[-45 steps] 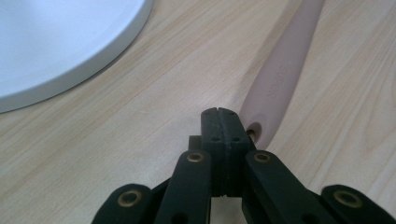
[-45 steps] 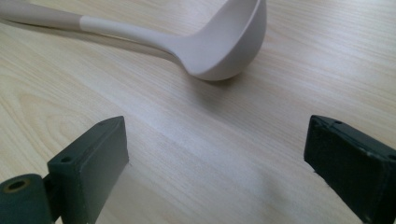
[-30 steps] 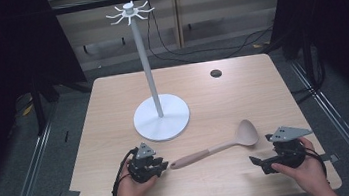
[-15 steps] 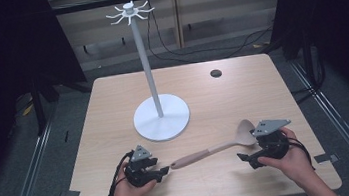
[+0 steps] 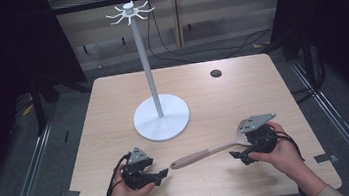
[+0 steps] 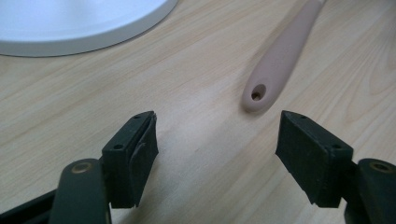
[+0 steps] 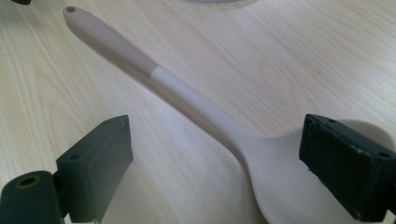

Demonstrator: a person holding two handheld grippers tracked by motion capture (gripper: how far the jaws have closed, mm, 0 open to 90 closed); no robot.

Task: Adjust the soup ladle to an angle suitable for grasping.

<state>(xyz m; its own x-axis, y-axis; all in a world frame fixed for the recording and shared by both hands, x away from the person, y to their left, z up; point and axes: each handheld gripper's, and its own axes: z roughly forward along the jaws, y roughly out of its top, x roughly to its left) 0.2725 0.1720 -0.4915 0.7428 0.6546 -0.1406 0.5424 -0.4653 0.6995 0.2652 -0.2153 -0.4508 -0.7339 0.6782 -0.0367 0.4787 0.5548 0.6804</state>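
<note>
Left gripper [image 5: 164, 172] lower centre, jaws just opened, empty; right gripper [image 5: 235, 154] open astride beige silicone spoon [image 5: 209, 152].

Each hand carries a black gripper: the left gripper [image 5: 164, 172] and the right gripper [image 5: 235, 155]. Both wear a grey 3-cornered plate on top, dotted with small screws. A black cable loops from the left gripper back past the wrist. Seen close up, each gripper ends in 2 blocky black jaws with flat rubbery pads, small screw holes and brass-coloured pivot bushings. A beige sleeve [image 5: 325, 193] covers the right forearm.
</note>
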